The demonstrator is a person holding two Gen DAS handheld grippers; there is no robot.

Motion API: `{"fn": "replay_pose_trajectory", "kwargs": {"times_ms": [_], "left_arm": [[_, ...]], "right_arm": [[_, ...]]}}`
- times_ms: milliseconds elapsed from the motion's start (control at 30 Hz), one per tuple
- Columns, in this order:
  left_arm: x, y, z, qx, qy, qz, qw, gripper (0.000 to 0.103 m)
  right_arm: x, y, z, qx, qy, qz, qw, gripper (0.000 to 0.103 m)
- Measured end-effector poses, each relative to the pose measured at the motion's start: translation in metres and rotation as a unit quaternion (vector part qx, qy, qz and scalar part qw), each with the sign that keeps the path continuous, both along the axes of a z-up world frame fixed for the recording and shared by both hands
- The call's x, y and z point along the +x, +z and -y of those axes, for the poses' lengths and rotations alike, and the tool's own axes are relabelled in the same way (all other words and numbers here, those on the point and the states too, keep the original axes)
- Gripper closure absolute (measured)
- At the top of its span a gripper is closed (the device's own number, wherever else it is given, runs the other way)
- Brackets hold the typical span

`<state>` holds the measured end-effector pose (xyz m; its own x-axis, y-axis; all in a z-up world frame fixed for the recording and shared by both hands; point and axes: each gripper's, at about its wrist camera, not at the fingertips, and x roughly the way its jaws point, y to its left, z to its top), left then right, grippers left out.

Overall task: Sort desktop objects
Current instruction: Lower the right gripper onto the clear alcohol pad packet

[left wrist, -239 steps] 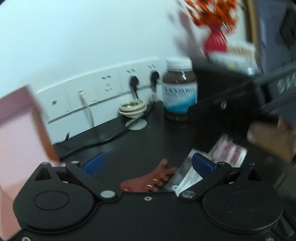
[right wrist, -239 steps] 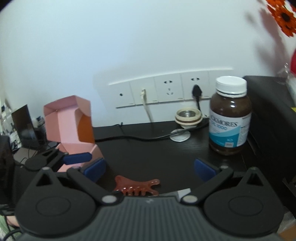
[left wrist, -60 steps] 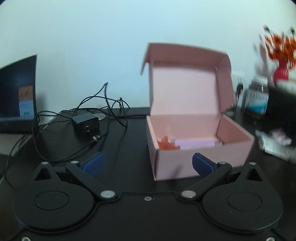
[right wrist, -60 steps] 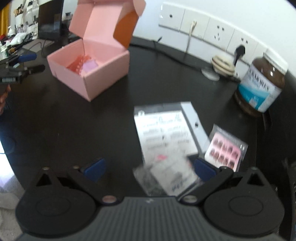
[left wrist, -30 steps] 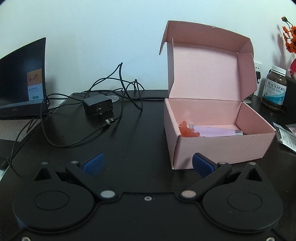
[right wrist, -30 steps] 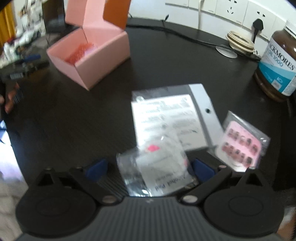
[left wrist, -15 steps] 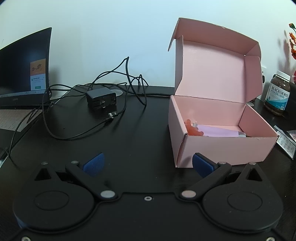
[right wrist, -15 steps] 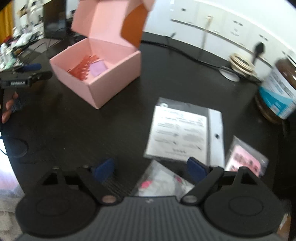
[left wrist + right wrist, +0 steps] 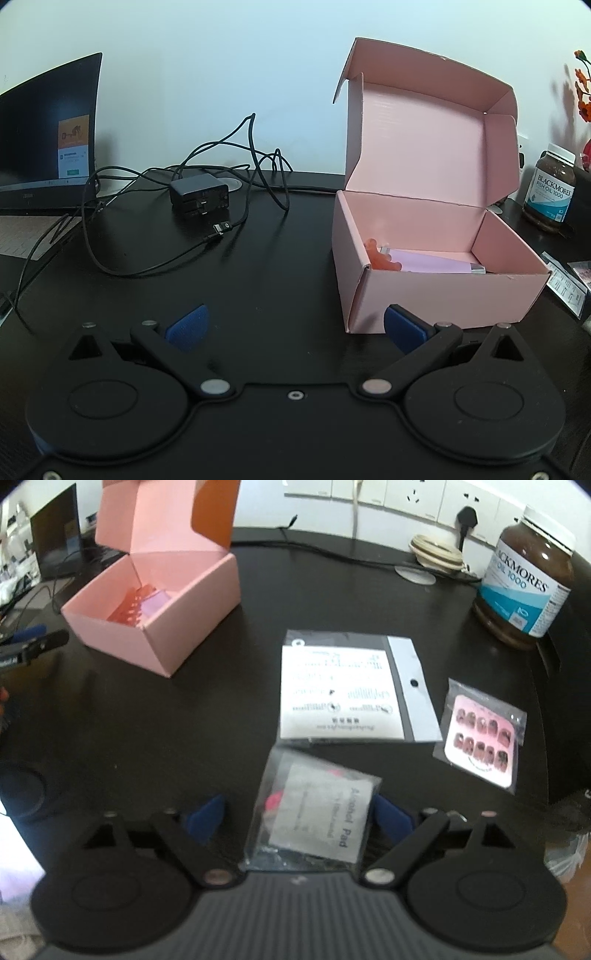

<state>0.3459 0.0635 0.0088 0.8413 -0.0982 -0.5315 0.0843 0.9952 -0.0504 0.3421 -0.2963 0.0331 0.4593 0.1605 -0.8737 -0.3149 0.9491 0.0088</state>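
A: What step is in hand?

B: Picking the next item, I'd judge. The right gripper [image 9: 297, 814] hangs over the alcohol-pad packet [image 9: 314, 827], its fingers spread wide with the packet lying between them on the tabletop [image 9: 147, 738], no pad pressing it.

A: And the left gripper [image 9: 295, 325]?

B: Fingers apart, nothing between them, just before the pink box [image 9: 436, 280].

A: What lies beyond the packet?

B: The printed bag [image 9: 351, 690], the nail-sticker pack [image 9: 480, 734], then the box [image 9: 155, 602] holding a red comb [image 9: 127, 607].

A: Next move?

B: Probably closing on the thin packet's edges, lifting it, and carrying it to the box.
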Motion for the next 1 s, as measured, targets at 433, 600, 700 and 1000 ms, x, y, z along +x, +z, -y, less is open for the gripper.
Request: {"fn": "replay_pose_trajectory", "kwargs": {"times_ms": [433,600,700,1000], "left_arm": [[0.001,-0.001,-0.003,-0.009,0.0,-0.004,1.0,0.0],[0.0,0.0,0.0,-0.002,-0.005,0.0,1.0,0.0],[0.0,0.0,0.0,-0.001,-0.004,0.001,1.0,0.0],[0.0,-0.001,-0.001,-0.004,-0.001,-0.003,1.0,0.0]], "right_arm": [[0.003,0.021,-0.014,-0.011,0.056,0.053,0.997,0.023],[-0.014,0.027,0.0,-0.052,0.108,0.025,0.992,0.023],[-0.015,0.017,0.003,-0.061,0.117,-0.004,0.991,0.023],[-0.008,0.004,-0.001,-0.017,0.116,-0.009,0.993,0.022]]}}
